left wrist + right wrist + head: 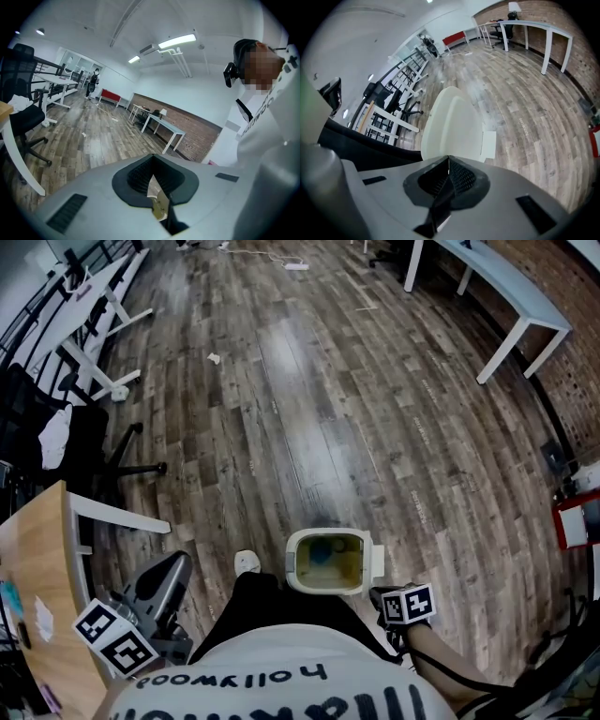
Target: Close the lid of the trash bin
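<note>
You are holding the left gripper (169,573) (152,168) low at your left side, beside the wooden surface (37,559) and well apart from the bin. Its fingers are pressing together and carrying nothing I can name; a thin pale sliver is showing at their seam, and I cannot tell what it is. This gripper is pointing out into the room, not at the work.

The bin (300,559) is standing on the floor (309,381) just ahead of your feet. Its mouth is gaping, with blue and yellow contents showing inside. The lid (377,561) (451,122) is standing upright along the bin's right edge.

You are bringing the right gripper (384,598) (449,164) in just beside the bin's near right corner. Its fingers are closed on each other and gripping nothing. They are facing the lid's pale outer face, but I cannot tell whether they are touching it.

So, as I judge it, you are working through the approach, and the closing is not yet begun. The next move is calling for the right gripper's closed fingers to press against that outer face, near the top edge, and tip the lid leftward over the opening.

Around you, a black chair (80,442) is sitting past the wooden surface, and white desks (103,296) are lining the far left. A paper scrap (214,358) is lying on the planks. A white table (506,277) is running along the brick wall (562,381) at the right.
</note>
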Demonstrator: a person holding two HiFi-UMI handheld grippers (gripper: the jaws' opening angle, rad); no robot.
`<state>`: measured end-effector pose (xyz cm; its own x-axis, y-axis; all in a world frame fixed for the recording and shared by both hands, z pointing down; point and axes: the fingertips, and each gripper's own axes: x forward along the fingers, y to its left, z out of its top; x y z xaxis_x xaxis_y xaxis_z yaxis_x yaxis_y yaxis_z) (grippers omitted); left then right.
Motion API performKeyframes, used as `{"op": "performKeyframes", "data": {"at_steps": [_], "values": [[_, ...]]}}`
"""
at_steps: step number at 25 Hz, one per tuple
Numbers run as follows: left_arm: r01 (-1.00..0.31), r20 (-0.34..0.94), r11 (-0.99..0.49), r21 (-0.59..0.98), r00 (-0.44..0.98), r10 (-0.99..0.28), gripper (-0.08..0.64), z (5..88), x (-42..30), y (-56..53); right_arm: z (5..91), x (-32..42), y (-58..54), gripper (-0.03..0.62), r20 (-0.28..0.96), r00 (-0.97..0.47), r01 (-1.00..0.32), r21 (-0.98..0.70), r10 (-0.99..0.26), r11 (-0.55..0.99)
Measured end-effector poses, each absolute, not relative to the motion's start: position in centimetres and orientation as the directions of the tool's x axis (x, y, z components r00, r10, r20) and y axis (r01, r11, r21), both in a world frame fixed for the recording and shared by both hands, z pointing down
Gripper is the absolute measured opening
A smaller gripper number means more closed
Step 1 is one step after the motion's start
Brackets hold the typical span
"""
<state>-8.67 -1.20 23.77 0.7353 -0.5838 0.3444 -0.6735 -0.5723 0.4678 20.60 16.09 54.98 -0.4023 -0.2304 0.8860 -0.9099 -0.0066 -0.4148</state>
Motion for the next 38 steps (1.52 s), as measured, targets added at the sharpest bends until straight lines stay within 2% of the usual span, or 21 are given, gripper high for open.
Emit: {"op": "performKeyframes", "data": {"at_steps": [18, 33, 38], "values": [[-0.692, 0.363, -0.542, 0.476, 0.716, -0.596, 0.005, 24.6, -11.2, -1.6, 55.6, 17.5, 15.5, 0.011, 0.885, -0.438, -0.898, -0.440, -0.158, 0.019], [-0.743, 0.407, -0.468, 0.479, 0.661, -0.631, 0.005, 25.9, -16.1, -2.7, 57.5, 12.8, 14.2, 0.011, 0.887, -0.457, -0.889, -0.453, -0.059, 0.068], [-0.762, 0.425, -0.441, 0.474, 0.637, -0.643, 0.005, 26.6, -17.8, -3.0, 58.6, 11.3, 13.6, 0.011, 0.881, -0.469, -0.883, -0.467, -0.058, 0.039]]}}
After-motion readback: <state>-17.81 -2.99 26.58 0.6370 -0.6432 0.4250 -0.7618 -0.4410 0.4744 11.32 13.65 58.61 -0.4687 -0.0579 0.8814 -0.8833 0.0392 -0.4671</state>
